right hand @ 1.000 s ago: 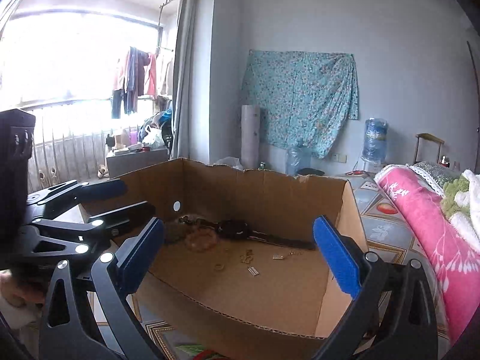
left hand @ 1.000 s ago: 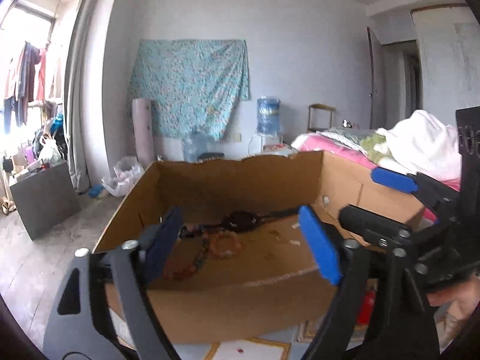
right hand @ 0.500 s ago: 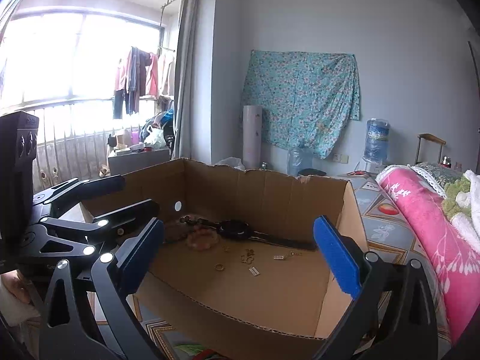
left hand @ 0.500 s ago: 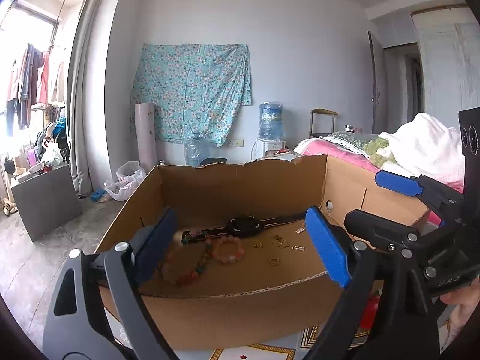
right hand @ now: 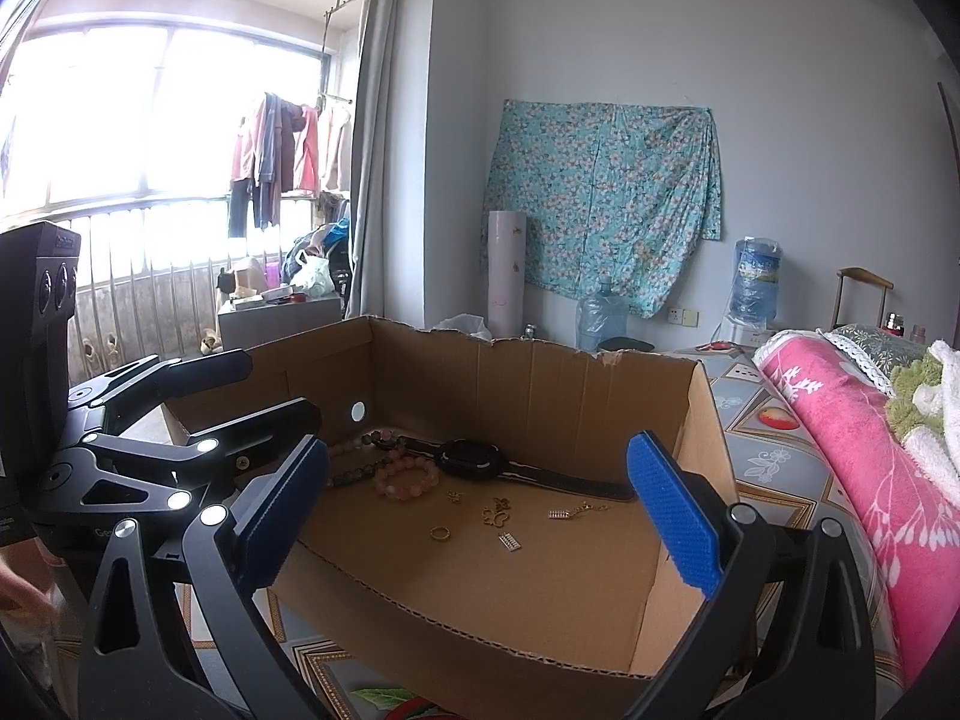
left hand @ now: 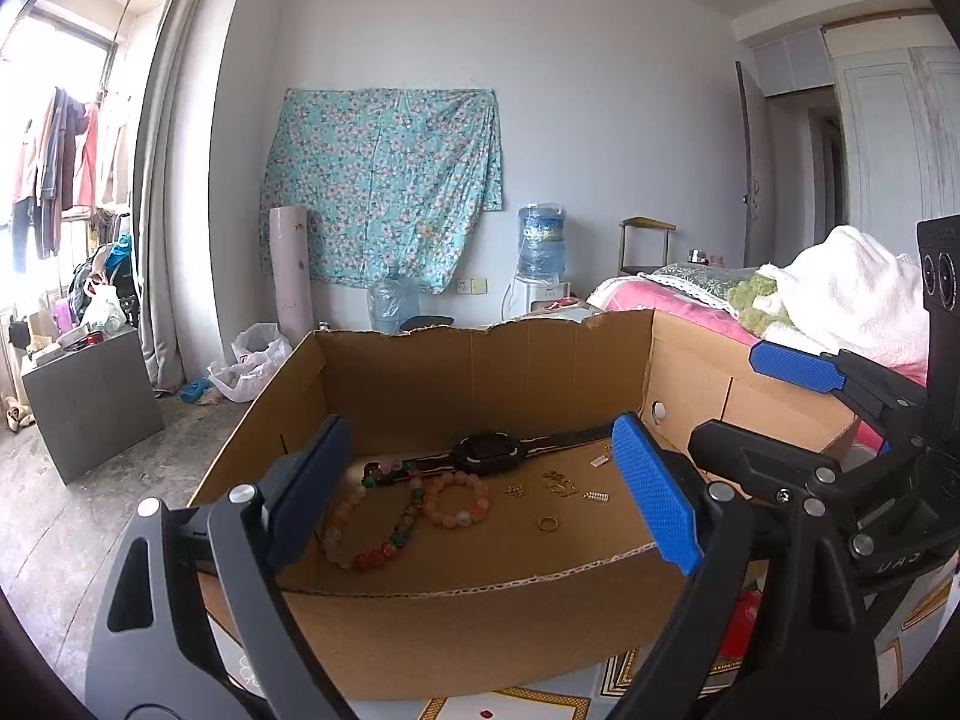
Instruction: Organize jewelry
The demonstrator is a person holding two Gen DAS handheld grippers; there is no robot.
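An open cardboard box [left hand: 480, 606] [right hand: 456, 612] holds the jewelry. In it lie a black watch [left hand: 486, 453] [right hand: 468, 456], a pink bead bracelet [left hand: 456, 501] [right hand: 405, 480], a long string of mixed beads [left hand: 372, 534], a gold ring [left hand: 547, 522] [right hand: 441, 533] and several small gold charms [left hand: 558, 483] [right hand: 498, 516]. My left gripper [left hand: 480, 495] [right hand: 279, 387] hovers open by the box's near wall, nothing between its pads. To its right, my right gripper [right hand: 480, 516] [left hand: 774, 414] stands open and holds nothing.
The box rests on a patterned surface [right hand: 762, 438]. A bed with a pink blanket [right hand: 840, 450] and white bedding [left hand: 852, 300] runs along the right. A grey cabinet [left hand: 90, 396], a plastic bag [left hand: 252, 354] and water bottles [left hand: 540, 240] stand farther off.
The left wrist view was blurred a second ago and is sharp now, shifted only slightly. Both grippers stay open and the jewelry lies where it was.
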